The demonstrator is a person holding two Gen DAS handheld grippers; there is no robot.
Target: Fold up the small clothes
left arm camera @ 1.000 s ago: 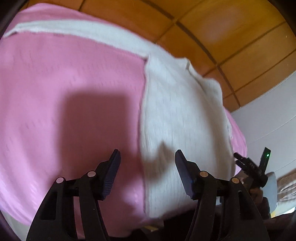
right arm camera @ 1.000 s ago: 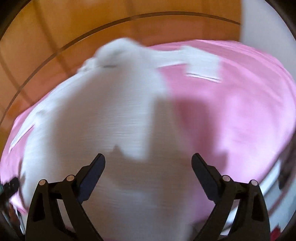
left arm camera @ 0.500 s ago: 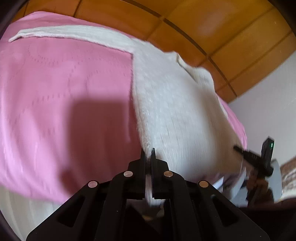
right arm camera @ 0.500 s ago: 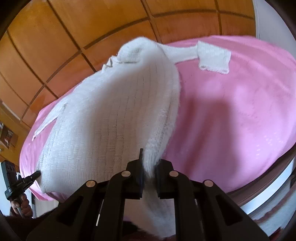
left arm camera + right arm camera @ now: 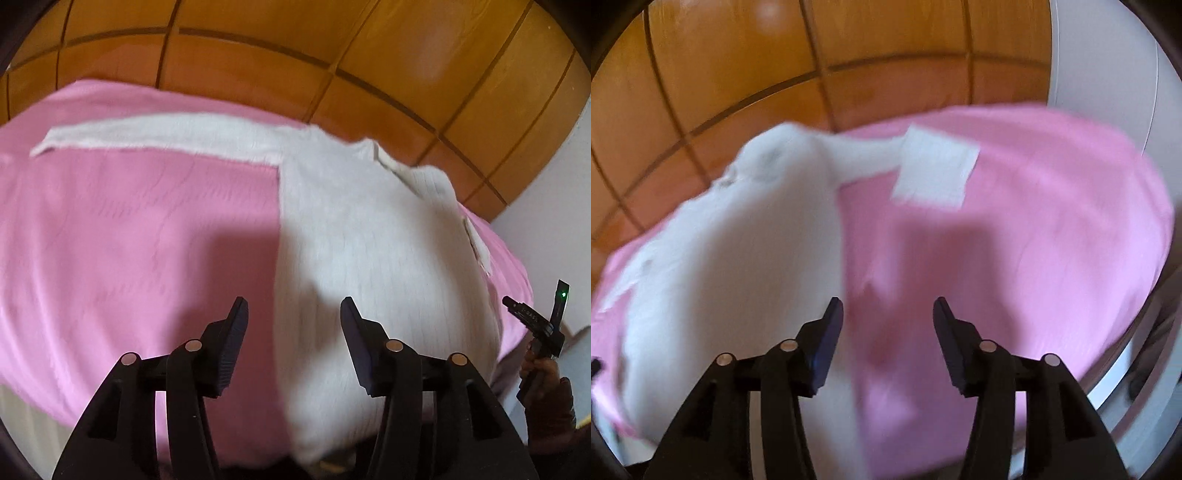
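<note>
The white knitted sweater is spread flat on the pink bedspread. Both the left claw and right claw have just been opened, nothing gripped, apparently releasing the hem.

I find no legible text on my feeds. Small pale lettering sits on the right tool, seen beyond the pink bedspread in my left wrist view; too small to read.

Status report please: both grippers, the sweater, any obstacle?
Left gripper and right gripper open, jaws just reopened, nothing clamped. White sweater flat on pink bedcover, one sleeve out. No obstacle visible.
</note>
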